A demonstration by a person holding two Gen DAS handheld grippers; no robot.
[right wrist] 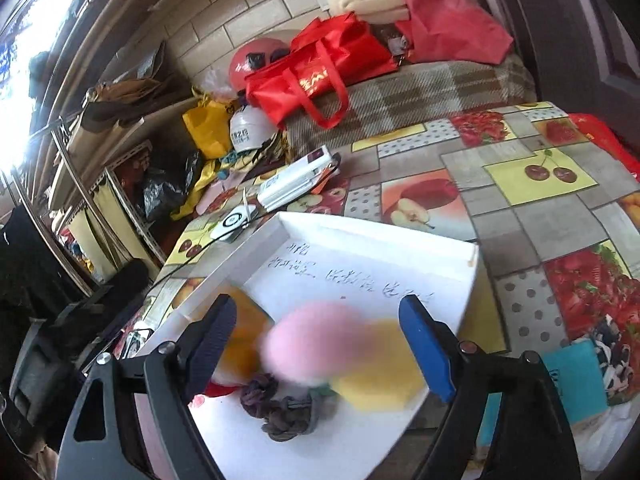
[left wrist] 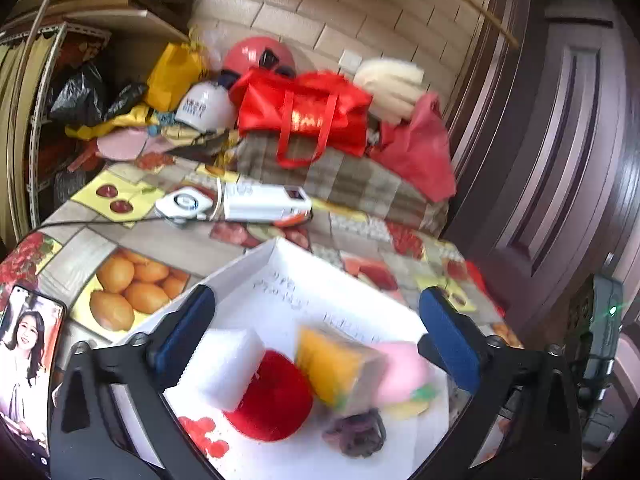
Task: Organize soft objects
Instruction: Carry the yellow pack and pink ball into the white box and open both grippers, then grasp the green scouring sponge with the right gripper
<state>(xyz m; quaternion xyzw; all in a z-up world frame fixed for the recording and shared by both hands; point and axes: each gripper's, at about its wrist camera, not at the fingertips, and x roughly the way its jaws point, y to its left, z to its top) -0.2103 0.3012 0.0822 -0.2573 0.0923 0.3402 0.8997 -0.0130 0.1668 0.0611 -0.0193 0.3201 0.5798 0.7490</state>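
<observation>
Hovering over the white tray (left wrist: 256, 264), both tongs gape released above the pink plush (right wrist: 308, 344).

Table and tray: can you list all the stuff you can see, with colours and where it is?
tray: 1, white, on the table, near edge
sponge block: 1, white, in tray, on the red puff
puff: 1, red, in tray
scrub sponge: 1, yellow and grey, in tray
pink ball: 1, blurred, in tray
scrunchie: 1, purple-grey, front of tray
tablecloth: 1, fruit pictures, covers table
power bank: 1, white, behind tray
phone: 1, left table edge
tote bag: 1, red, at the back
helmets: 2, white and red, near the tote
left gripper: open, blue pads, over tray
right gripper: open, blue pads, over tray
</observation>
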